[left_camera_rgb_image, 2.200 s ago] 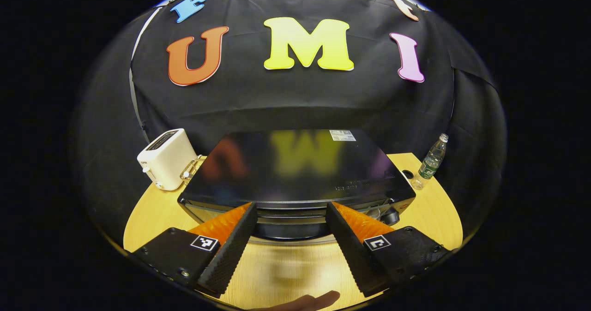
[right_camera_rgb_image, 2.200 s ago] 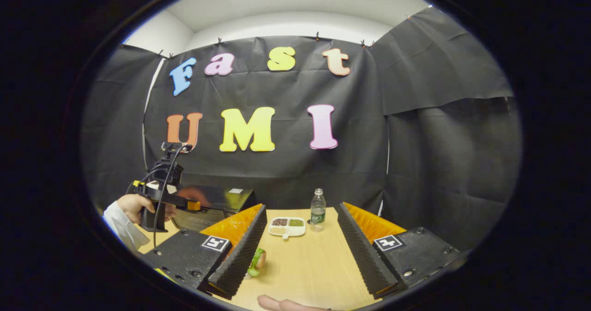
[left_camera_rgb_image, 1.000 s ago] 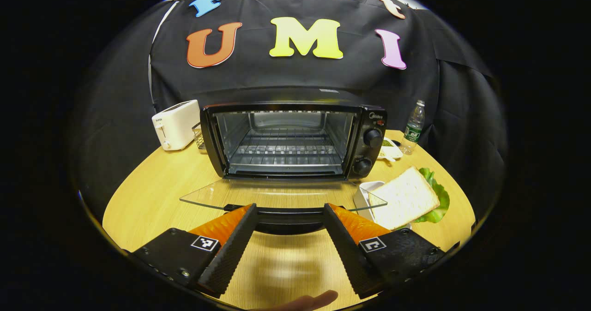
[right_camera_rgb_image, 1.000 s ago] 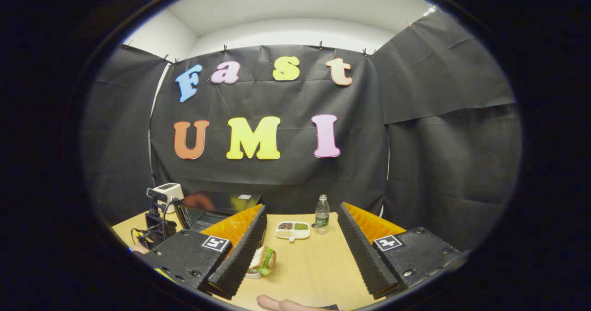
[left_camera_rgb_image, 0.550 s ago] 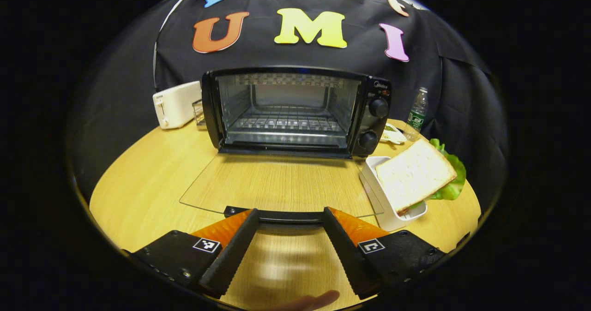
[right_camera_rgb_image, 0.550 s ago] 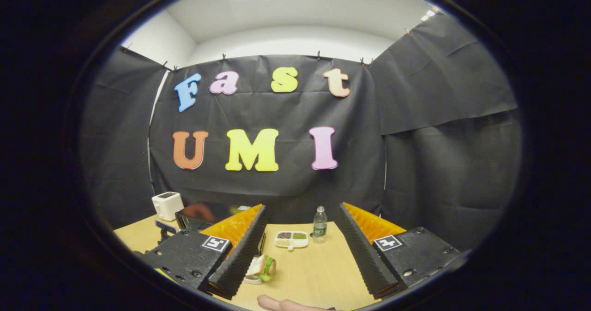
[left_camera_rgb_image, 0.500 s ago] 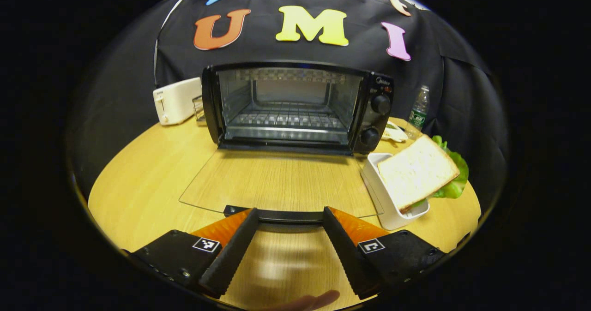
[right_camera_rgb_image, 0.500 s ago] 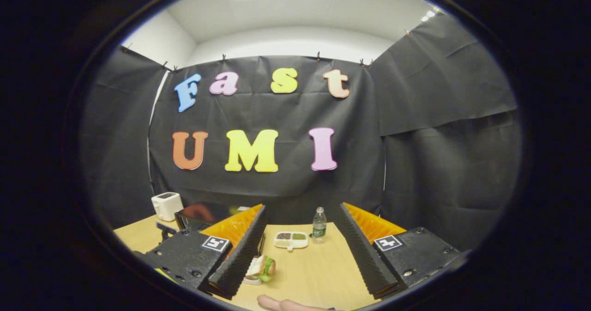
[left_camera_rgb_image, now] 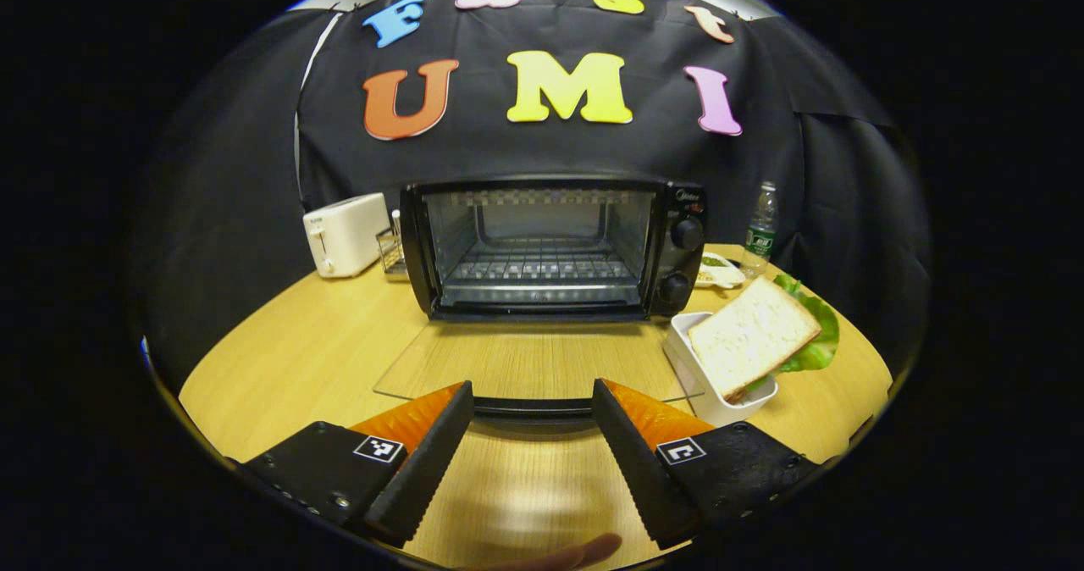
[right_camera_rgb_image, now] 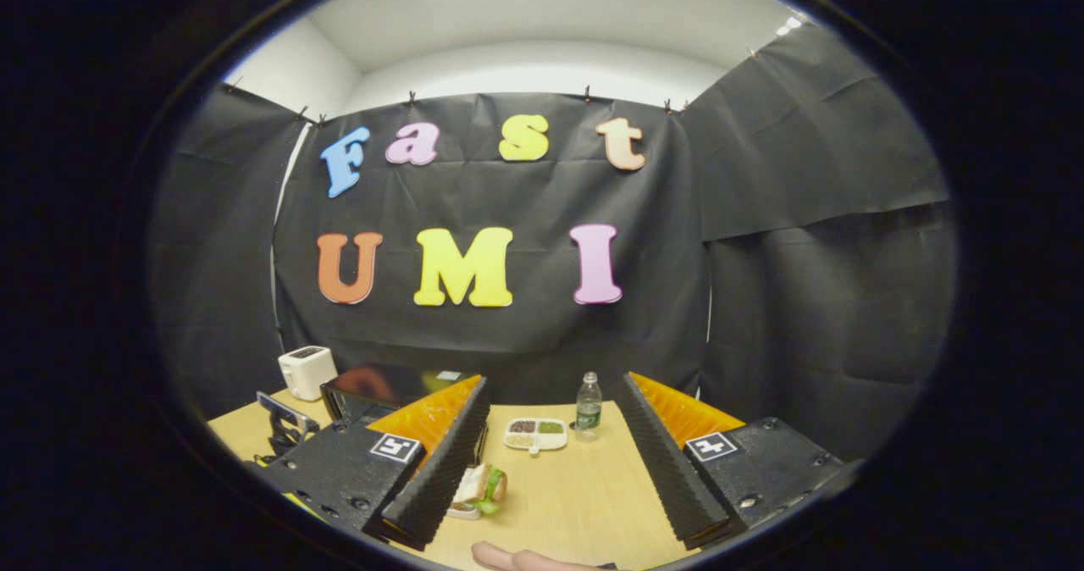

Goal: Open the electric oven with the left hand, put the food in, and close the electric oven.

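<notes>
Round wooden table (left_camera_rgb_image: 288, 359) (open oven (left_camera_rgb_image: 555, 245) on it), black-draped booth

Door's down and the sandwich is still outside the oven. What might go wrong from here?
The glass door lies flat, its handle between the open left claw's fingers: pulling away carelessly may snag it. The sandwich leans out over the rim of its white dish, so a clumsy grip by the right claw may tip it or shed lettuce.
</notes>
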